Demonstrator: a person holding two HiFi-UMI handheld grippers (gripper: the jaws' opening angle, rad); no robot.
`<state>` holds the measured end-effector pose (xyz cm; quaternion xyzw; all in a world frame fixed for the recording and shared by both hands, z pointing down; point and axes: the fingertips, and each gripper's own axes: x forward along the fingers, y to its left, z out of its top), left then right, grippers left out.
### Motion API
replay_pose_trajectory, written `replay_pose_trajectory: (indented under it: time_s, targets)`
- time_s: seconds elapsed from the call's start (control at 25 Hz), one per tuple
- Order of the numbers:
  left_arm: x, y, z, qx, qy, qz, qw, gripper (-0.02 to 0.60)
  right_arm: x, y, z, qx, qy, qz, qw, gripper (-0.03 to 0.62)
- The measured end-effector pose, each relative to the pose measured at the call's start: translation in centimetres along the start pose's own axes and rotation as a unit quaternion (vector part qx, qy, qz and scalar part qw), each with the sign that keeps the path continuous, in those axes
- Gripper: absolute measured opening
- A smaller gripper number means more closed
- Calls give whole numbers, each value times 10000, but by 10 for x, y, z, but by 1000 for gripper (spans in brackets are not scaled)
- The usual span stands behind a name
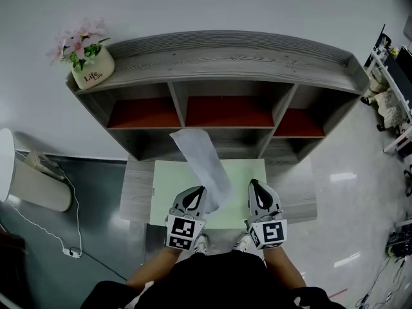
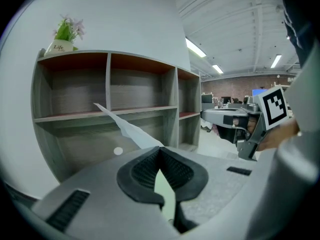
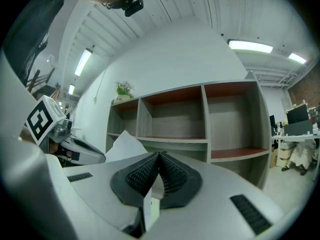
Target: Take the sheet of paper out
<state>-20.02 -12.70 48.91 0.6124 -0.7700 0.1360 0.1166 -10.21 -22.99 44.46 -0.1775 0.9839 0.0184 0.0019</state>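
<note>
L gripper (image 1: 196, 192) jaws shut tight on sheet of paper (image 1: 201, 154), paper points 12 o'clock at shelf (image 1: 225, 55), R gripper (image 1: 256, 185) jaws shut, empty

Only readable print is "Life", dark letters on the cream flower pot (image 1: 94, 70) at the left end of the shelf unit (image 1: 225, 51) top; smaller line beneath too small to read. Black-and-white square markers on left gripper (image 1: 198, 193) and right gripper (image 1: 255, 188) cubes, patterns only
</note>
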Motion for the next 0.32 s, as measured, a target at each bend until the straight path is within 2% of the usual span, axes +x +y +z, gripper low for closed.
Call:
replay_pose_trajectory:
  time_s: [0.32]
  targets:
    - [2,-3,-2,10,-18,2,10000,6,-4,0,-3,18,16,-39,10000,21]
